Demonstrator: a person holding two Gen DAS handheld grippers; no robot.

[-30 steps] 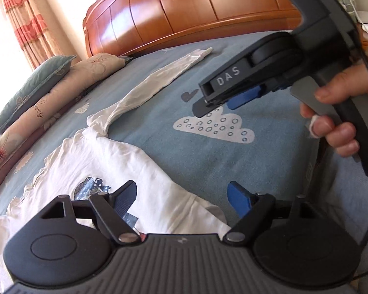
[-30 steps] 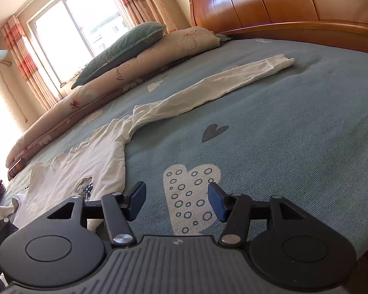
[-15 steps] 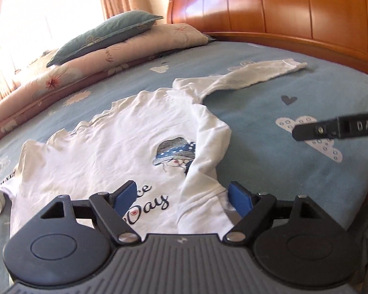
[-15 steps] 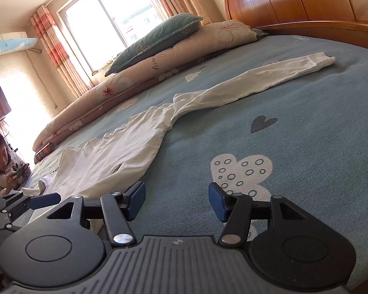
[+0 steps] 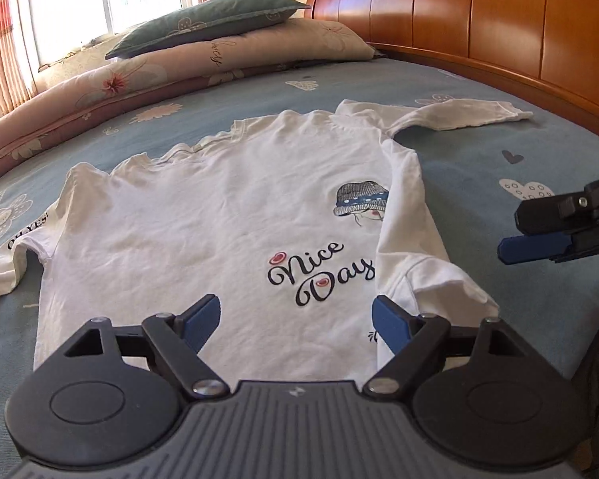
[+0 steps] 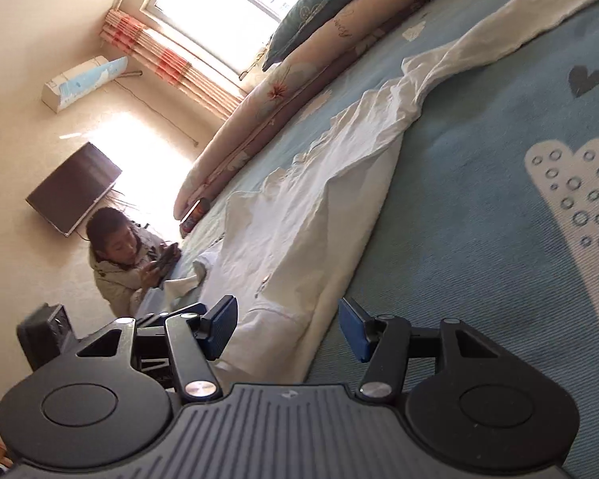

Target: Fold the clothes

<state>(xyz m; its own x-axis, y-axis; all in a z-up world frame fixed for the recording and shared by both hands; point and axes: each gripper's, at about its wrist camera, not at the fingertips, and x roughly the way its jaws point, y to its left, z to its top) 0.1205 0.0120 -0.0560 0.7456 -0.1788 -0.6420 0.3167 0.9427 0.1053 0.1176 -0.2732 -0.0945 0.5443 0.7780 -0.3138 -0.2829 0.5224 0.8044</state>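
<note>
Blue-padded, the left gripper (image 5: 295, 321) hovers spread wide and empty over the hem of the white shirt (image 5: 219, 215), which lies flat on the bed (image 5: 539, 135). To its right, the right gripper (image 6: 287, 327) also gapes empty, beside the shirt's folded edge.

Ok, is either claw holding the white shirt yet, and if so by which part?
Nothing is held. The left claw and right claw are both open over the white shirt, near its hem, gripping no fabric.
</note>
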